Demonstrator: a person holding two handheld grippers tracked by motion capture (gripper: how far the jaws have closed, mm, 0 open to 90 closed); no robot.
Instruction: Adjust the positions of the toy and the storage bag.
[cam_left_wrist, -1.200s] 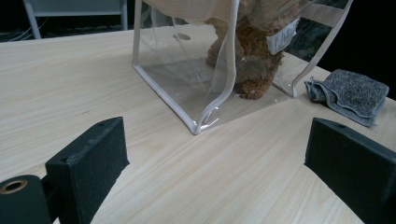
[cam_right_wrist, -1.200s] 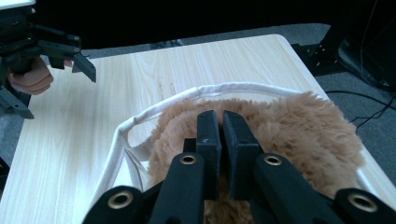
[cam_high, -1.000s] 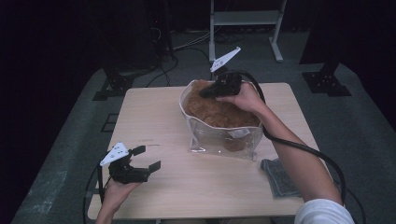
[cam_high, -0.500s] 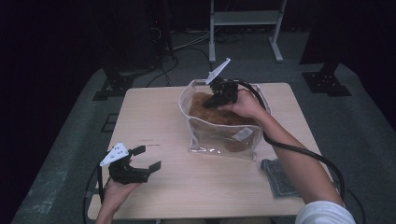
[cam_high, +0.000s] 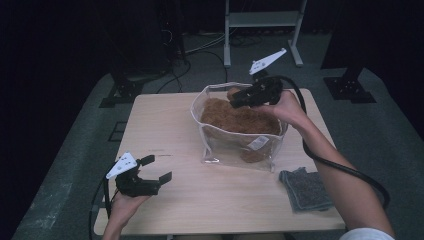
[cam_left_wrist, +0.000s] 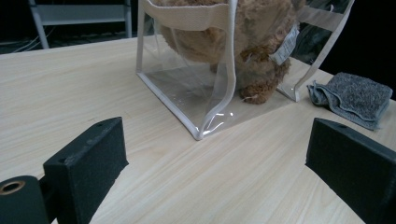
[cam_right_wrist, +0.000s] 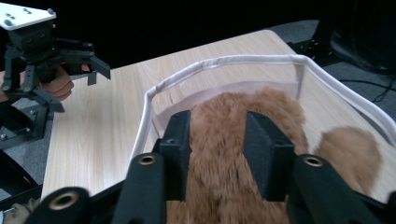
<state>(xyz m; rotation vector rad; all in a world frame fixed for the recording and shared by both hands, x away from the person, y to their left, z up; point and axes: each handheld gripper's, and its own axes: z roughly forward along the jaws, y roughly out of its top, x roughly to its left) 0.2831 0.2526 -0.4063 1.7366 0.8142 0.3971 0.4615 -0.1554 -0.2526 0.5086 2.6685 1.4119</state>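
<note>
A clear bag with white trim stands mid-table, and a brown plush toy fills it. My right gripper hovers over the bag's far rim. Its jaws have just been opening; in the right gripper view they stand apart just above the plush, with its fur showing between the pads and neither pad pressing on it. My left gripper rests open near the table's front left corner with nothing between its jaws. From the left gripper view the bag and plush stand ahead.
A folded grey cloth lies on the table to the right of the bag, near the front edge. Bare wood stretches between the left gripper and the bag. A white metal frame and dark stands rise from the floor beyond the table.
The right gripper has lifted out of the bag's mouth and shifted to the right, and its jaws have parted. The left gripper has stayed where it was.
</note>
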